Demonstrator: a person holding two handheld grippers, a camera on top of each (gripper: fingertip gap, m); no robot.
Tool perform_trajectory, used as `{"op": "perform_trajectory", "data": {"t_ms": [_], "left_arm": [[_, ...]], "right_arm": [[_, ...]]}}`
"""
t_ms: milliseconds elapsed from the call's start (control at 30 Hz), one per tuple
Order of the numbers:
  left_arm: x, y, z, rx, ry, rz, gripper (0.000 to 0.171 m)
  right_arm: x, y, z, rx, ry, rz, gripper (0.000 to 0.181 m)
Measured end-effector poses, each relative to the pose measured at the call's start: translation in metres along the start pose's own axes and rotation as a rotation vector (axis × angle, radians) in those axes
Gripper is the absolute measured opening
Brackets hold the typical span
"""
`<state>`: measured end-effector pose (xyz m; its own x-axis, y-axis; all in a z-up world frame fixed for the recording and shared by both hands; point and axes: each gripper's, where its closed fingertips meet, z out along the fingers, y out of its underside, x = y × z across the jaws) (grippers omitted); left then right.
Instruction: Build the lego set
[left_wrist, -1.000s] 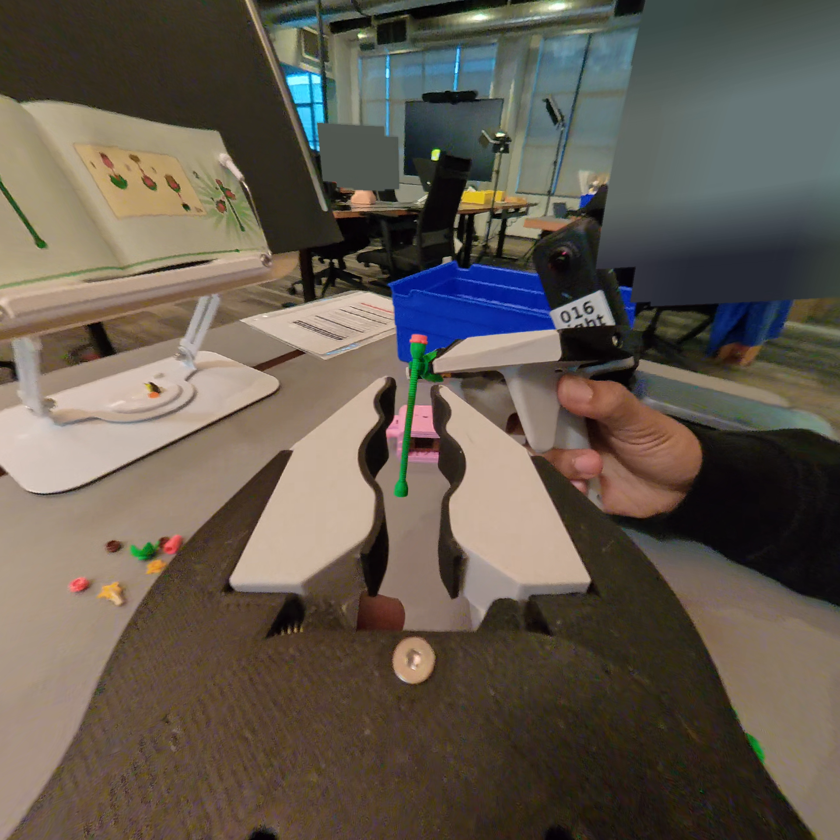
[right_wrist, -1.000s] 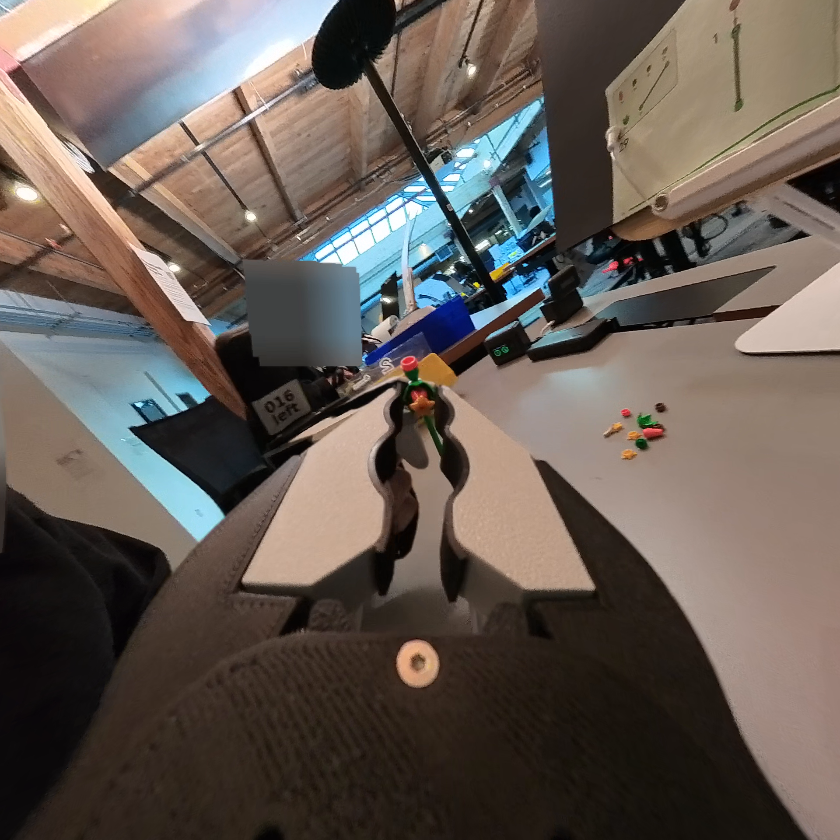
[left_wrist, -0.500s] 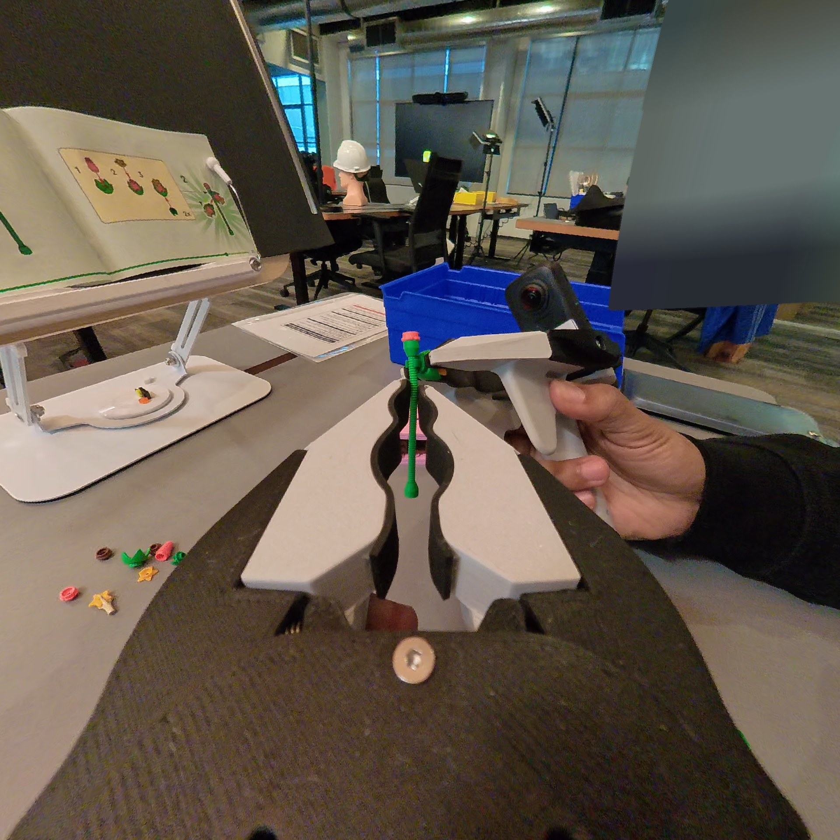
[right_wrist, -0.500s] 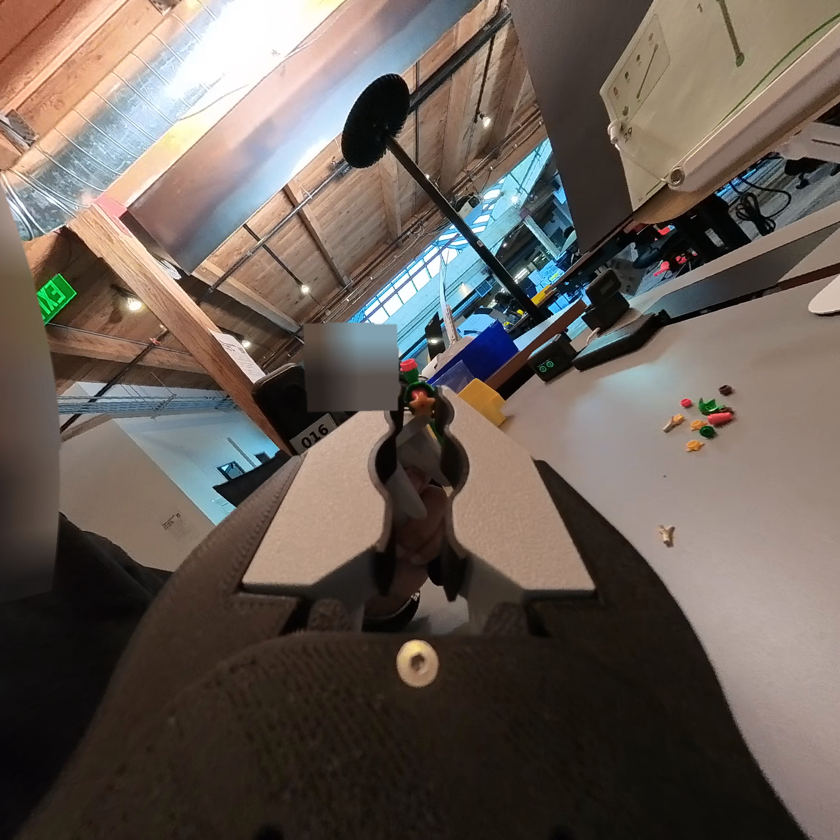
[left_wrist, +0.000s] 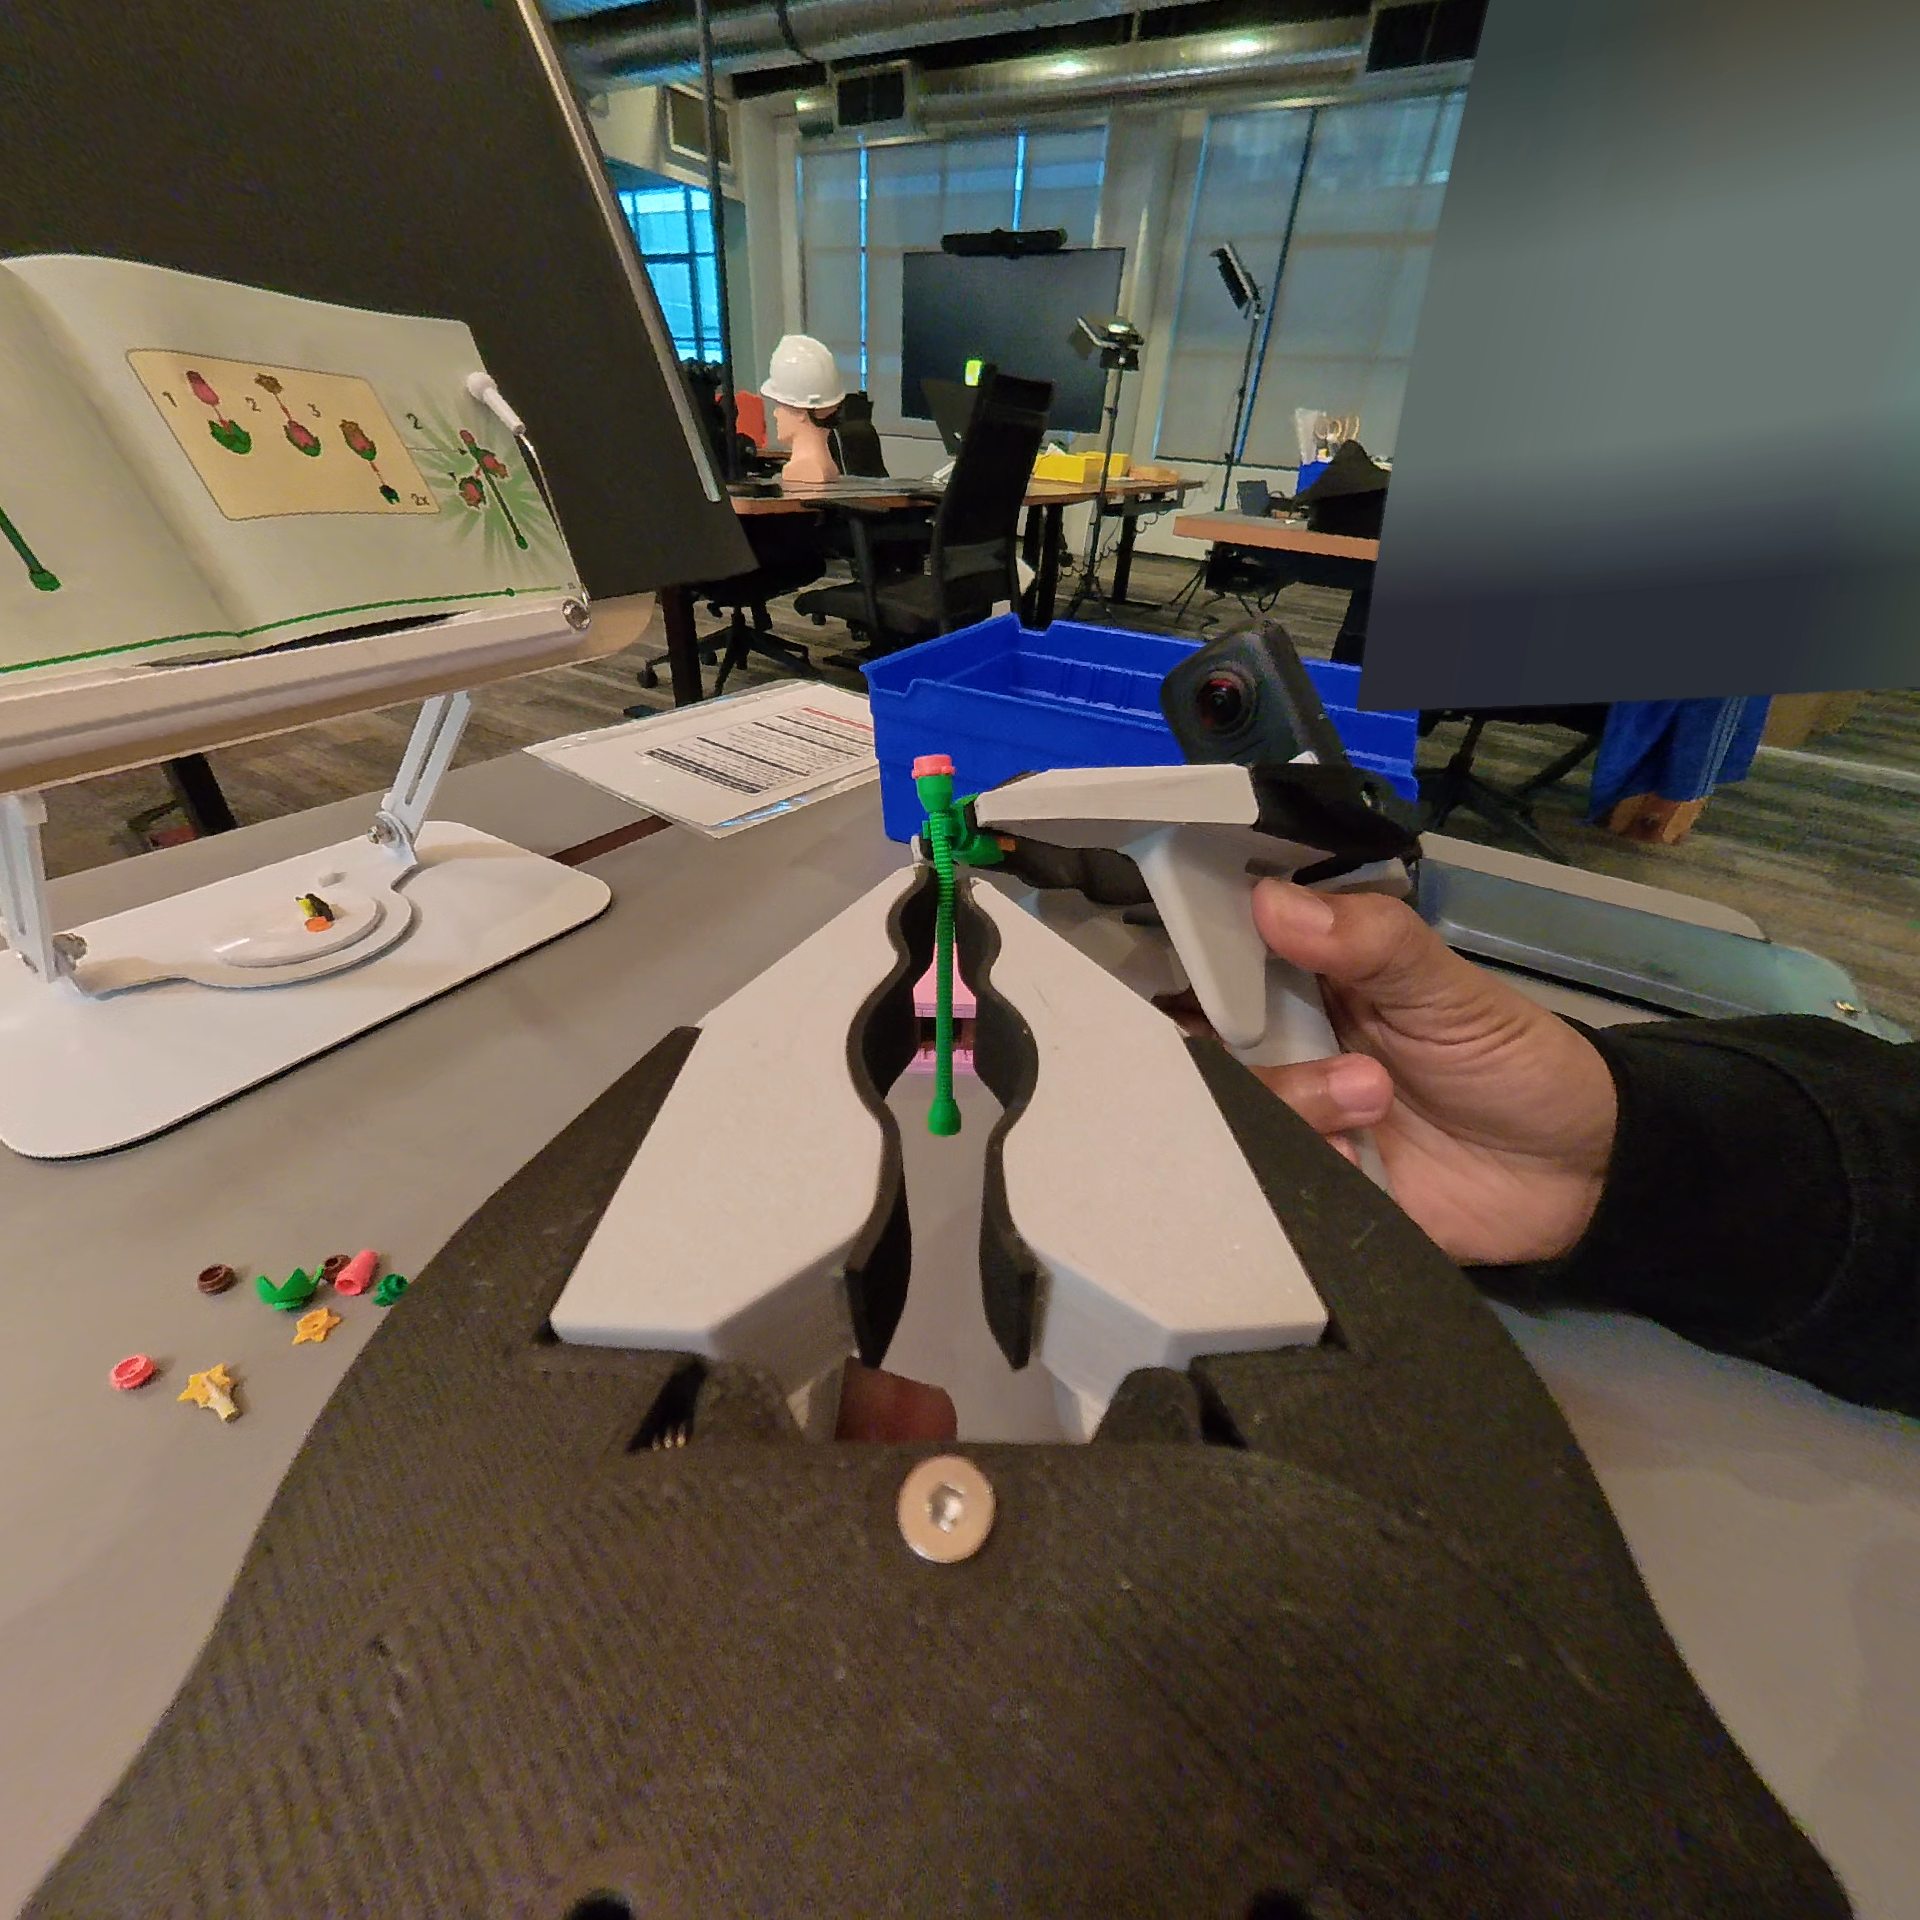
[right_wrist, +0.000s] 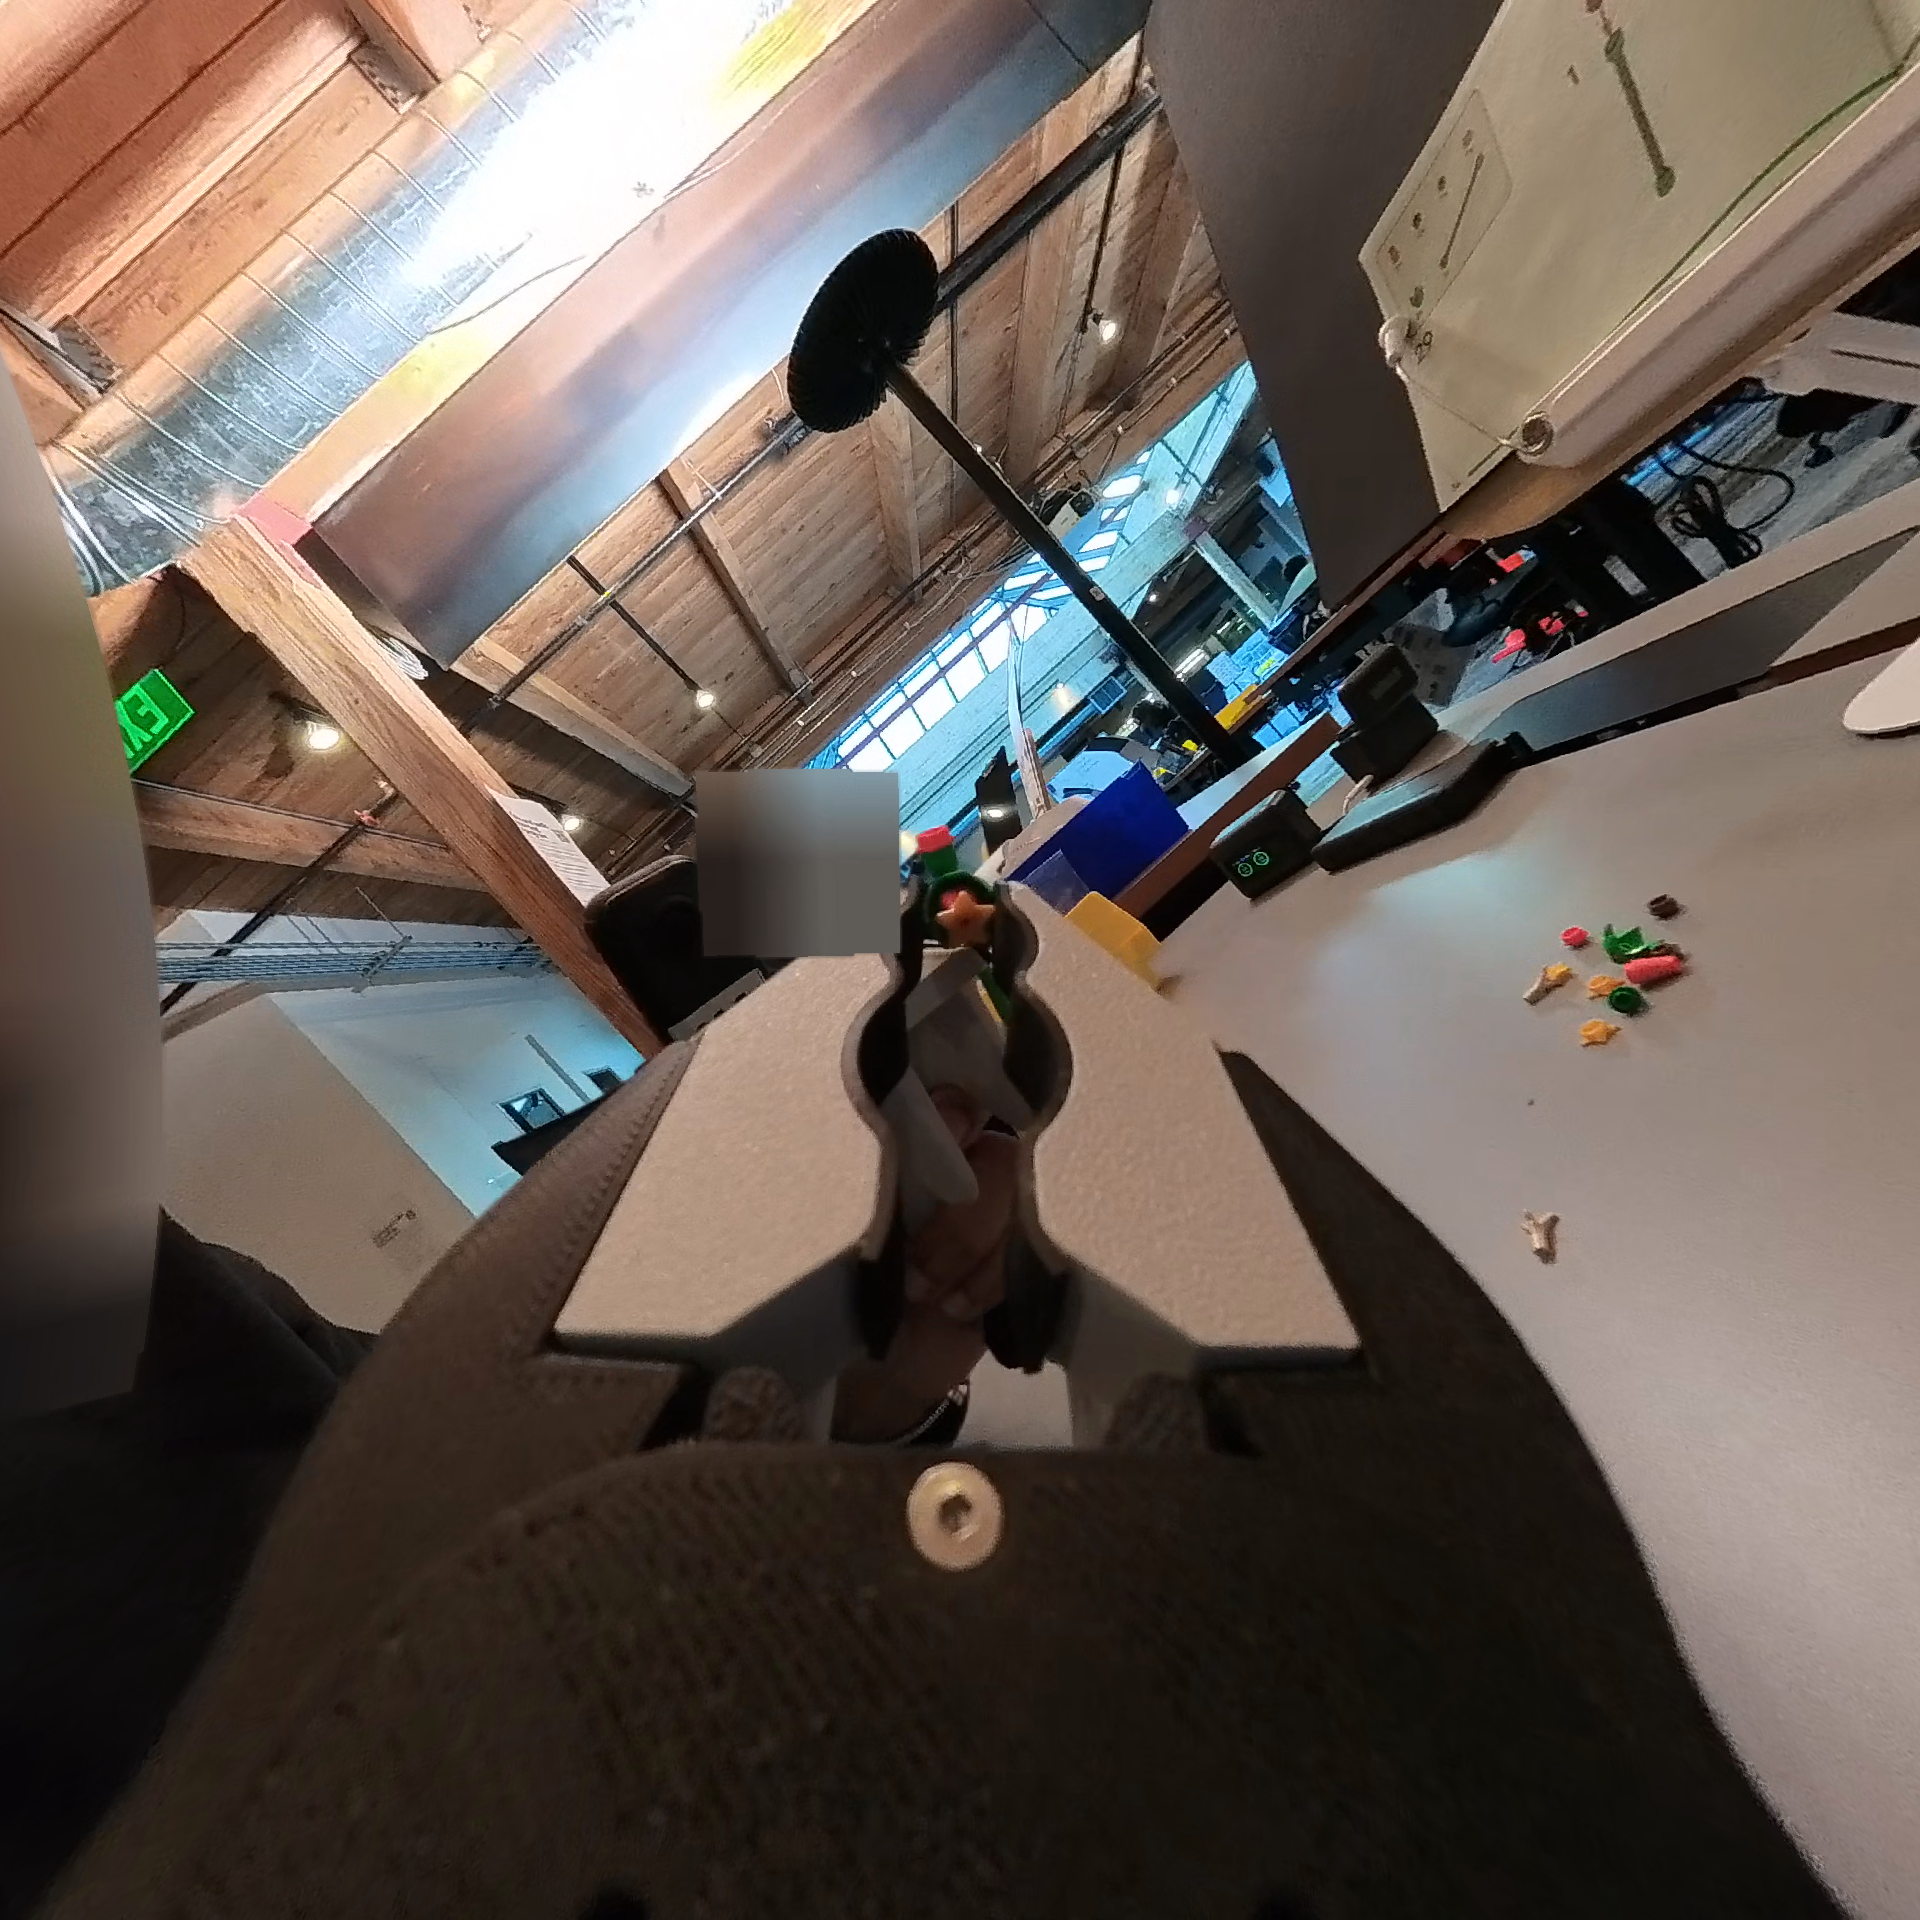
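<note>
The green flower stem (left_wrist: 943, 977) hangs upright in mid-air above the grey table (left_wrist: 260, 1174), a pink-red bud at its top. The right gripper (left_wrist: 961, 836) comes in from the right, fingers lying level, and pinches the stem high up, just under the bud, right at a small green leaf piece with an orange bit. A hand (left_wrist: 1455, 1081) wraps that gripper's handle.

The left gripper (left_wrist: 943, 894) sits below and in front, its jaws drawn narrow. The stem runs down through the gap between the tips, its ball end hanging free between the fingers; whether the tips actually touch it, I cannot tell.

From the right wrist view, the right gripper (right_wrist: 961, 920) is closed on the stem's top (right_wrist: 951, 883), an orange star piece (right_wrist: 966, 912) showing at the tips.

Loose flower pieces (left_wrist: 281, 1320) lie scattered on the table to the left. An open instruction booklet (left_wrist: 260, 468) rests on a white stand (left_wrist: 312, 966), and a blue bin (left_wrist: 1039, 707) sits behind.
</note>
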<state>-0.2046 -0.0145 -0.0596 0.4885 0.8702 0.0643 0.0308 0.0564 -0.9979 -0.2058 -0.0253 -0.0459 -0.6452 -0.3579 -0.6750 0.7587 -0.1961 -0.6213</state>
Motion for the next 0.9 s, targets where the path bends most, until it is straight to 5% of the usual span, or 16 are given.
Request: {"op": "perform_trajectory", "data": {"t_ms": [267, 367, 600, 900], "left_arm": [[-0.008, 0.004, -0.002, -0.009, 0.018, -0.077, 0.000], [-0.015, 0.001, -0.005, 0.022, 0.033, -0.186, 0.000], [-0.029, -0.004, -0.013, 0.099, 0.078, -0.394, 0.000], [-0.025, -0.003, -0.010, 0.097, 0.114, -0.424, 0.000]], "right_arm": [[0.009, 0.006, 0.002, -0.054, 0.050, -0.046, 0.013], [0.012, -0.001, -0.001, -0.043, 0.068, -0.085, 0.036], [0.018, -0.011, -0.008, -0.022, 0.103, -0.134, 0.037], [0.014, 0.000, -0.003, -0.071, 0.098, -0.175, 0.038]]}}
